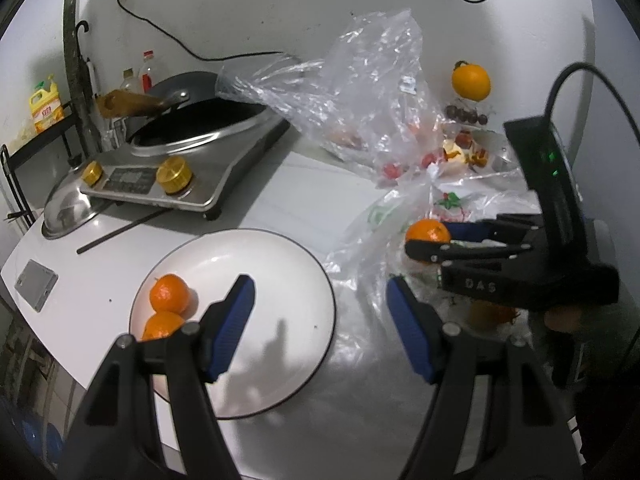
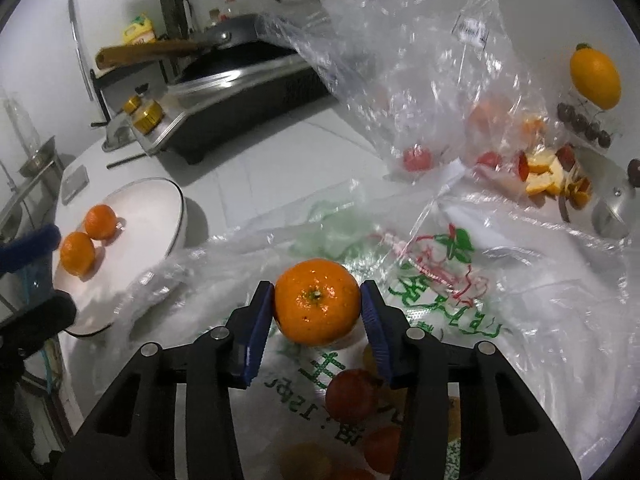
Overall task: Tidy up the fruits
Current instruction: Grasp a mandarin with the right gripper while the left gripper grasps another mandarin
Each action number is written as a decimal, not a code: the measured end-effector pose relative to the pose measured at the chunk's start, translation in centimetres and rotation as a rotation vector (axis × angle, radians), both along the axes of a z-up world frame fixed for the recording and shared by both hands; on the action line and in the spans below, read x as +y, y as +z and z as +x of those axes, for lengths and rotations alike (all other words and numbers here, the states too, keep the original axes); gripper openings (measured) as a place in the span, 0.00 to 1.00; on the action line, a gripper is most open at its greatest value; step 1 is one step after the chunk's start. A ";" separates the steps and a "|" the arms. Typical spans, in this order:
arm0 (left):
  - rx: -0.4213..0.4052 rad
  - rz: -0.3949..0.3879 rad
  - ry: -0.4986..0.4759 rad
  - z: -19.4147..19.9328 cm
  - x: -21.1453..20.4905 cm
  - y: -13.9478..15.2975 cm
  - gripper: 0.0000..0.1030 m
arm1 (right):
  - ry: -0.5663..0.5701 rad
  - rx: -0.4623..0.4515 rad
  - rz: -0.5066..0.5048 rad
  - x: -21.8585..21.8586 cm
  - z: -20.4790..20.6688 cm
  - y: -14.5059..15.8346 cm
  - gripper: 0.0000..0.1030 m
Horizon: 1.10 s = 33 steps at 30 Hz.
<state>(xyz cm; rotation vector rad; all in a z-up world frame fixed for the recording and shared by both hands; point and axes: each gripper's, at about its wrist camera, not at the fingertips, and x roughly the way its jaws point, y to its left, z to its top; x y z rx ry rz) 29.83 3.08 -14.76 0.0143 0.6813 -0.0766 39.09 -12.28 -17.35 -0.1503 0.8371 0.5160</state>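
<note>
My right gripper point(image 2: 317, 304) is shut on a tangerine point(image 2: 317, 302) and holds it above a printed plastic bag point(image 2: 436, 280) with more fruit inside. The same gripper and tangerine point(image 1: 427, 233) show in the left wrist view at the right. My left gripper point(image 1: 320, 320) is open and empty, hovering over the right part of a white plate point(image 1: 280, 280). Two tangerines point(image 1: 169, 294) lie on the plate's left side; they also show in the right wrist view point(image 2: 90, 236).
An induction cooker with a wok point(image 1: 188, 148) stands at the back left, a steel lid point(image 1: 68, 212) beside it. A crumpled clear bag point(image 1: 360, 92) with small red fruit lies behind. An orange point(image 1: 471, 82), dark fruit and peel pieces point(image 2: 548, 176) sit at the back right.
</note>
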 end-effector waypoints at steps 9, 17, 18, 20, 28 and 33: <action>-0.020 0.013 -0.039 -1.0 -2.3 1.1 0.68 | -0.017 -0.074 0.046 -2.9 -2.7 3.5 0.45; -0.030 0.030 -0.097 -1.5 -5.7 1.4 0.68 | -0.065 -0.123 0.079 -6.9 -5.0 5.7 0.45; -0.032 0.033 -0.102 -1.5 -6.1 1.4 0.68 | -0.072 -0.126 0.083 -7.4 -5.2 5.8 0.45; -0.029 0.040 -0.116 -1.5 -7.0 1.2 0.68 | -0.086 -0.128 0.089 -8.4 -5.6 5.9 0.45; 0.004 0.065 -0.149 -0.9 -9.8 0.1 0.68 | -0.126 -0.125 0.112 -11.6 -6.5 5.5 0.45; 0.029 0.078 -0.176 -0.6 -11.4 -0.8 0.67 | -0.143 -0.125 0.124 -13.2 -6.6 5.3 0.45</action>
